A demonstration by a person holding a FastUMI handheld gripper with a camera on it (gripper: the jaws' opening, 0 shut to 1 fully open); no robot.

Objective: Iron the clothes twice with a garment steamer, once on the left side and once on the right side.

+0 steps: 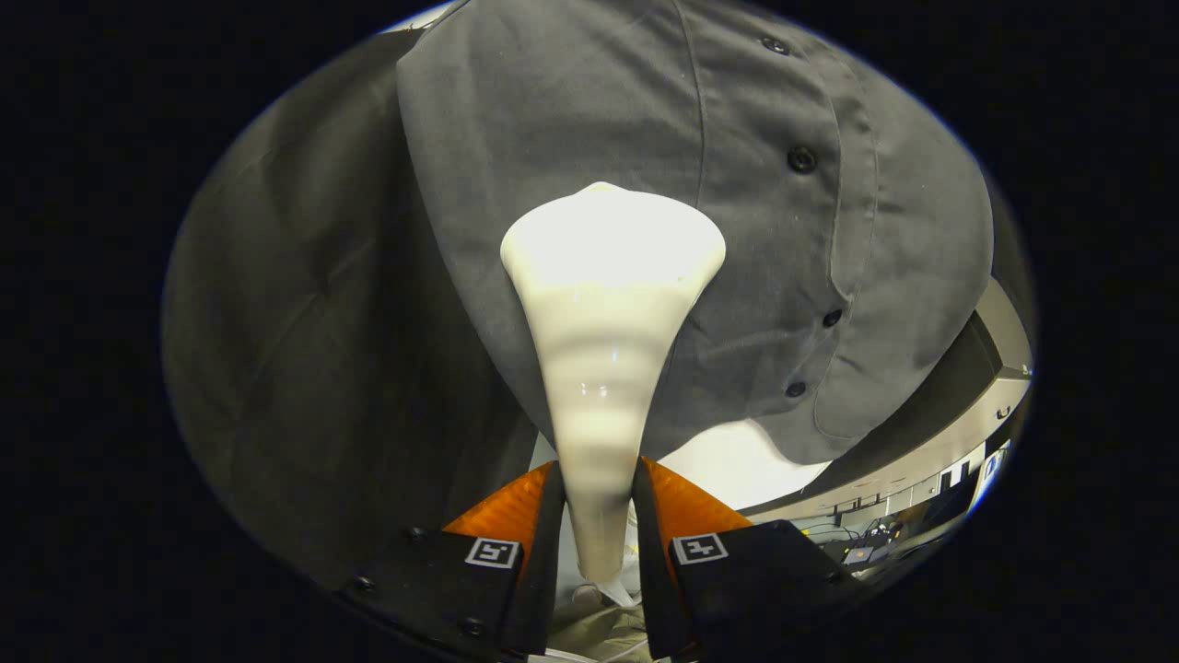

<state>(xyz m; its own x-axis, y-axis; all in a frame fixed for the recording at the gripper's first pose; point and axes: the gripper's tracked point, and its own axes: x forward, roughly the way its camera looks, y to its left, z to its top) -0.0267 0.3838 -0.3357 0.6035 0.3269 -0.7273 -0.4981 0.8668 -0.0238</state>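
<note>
Two fingers of the gripper [599,516], at lower centre, clamp the slim neck of a cream garment steamer [608,304]; its flared head rises ahead of them, against a grey buttoned shirt [589,110] filling the upper frame.

**Dark cloth backdrop, lit room at lower right**

A dark grey-black cloth wall [304,368] hangs in soft folds across the left and centre. At lower right, a pale beige wall band [930,451] runs across under bright light. Below it sits a dark desk [857,543] strewn with cables and small devices, too small to identify.
</note>
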